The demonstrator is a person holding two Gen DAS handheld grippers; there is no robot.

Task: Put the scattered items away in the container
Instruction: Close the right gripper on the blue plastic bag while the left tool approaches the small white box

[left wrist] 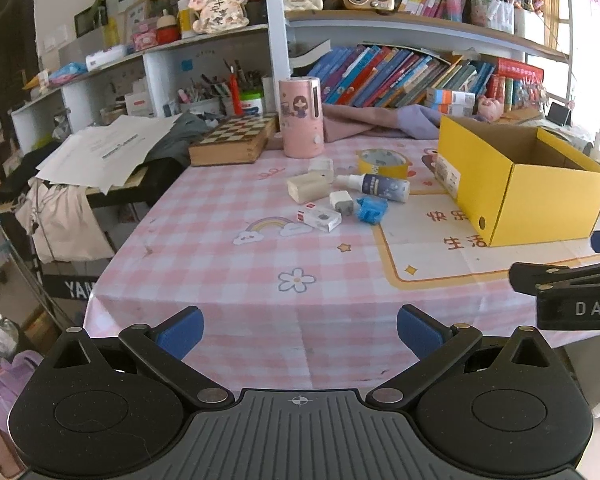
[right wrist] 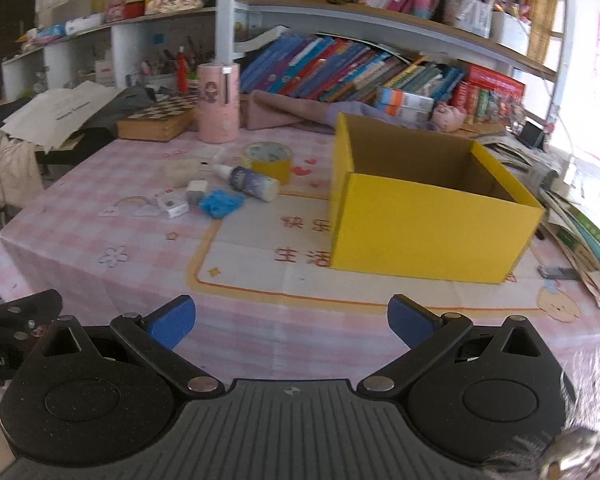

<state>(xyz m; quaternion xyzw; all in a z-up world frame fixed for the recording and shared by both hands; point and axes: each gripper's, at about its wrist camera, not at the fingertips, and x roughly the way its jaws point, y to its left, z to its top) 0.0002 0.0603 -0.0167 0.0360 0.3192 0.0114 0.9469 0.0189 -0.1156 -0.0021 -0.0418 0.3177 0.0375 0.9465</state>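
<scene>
An open yellow cardboard box (left wrist: 540,204) (right wrist: 428,228) stands on the pink checked tablecloth, right of a cluster of small items. The cluster holds a yellow tape roll (left wrist: 382,162) (right wrist: 267,157), a white and blue spray bottle (left wrist: 376,186) (right wrist: 250,181), a beige block (left wrist: 309,187) (right wrist: 180,170), a white charger plug (left wrist: 341,202) (right wrist: 196,191), a blue plastic piece (left wrist: 371,209) (right wrist: 221,203) and a small clear packet (left wrist: 320,218) (right wrist: 173,205). My left gripper (left wrist: 300,330) is open and empty at the near table edge. My right gripper (right wrist: 291,322) is open and empty, also near the front edge.
A pink cylinder (left wrist: 301,117) (right wrist: 217,103), a wooden chessboard box (left wrist: 233,140) and a crumpled cloth (left wrist: 380,120) lie behind the cluster. Bookshelves rise at the back. Papers (left wrist: 100,152) hang off the left. Stacked papers (right wrist: 580,216) lie right of the box.
</scene>
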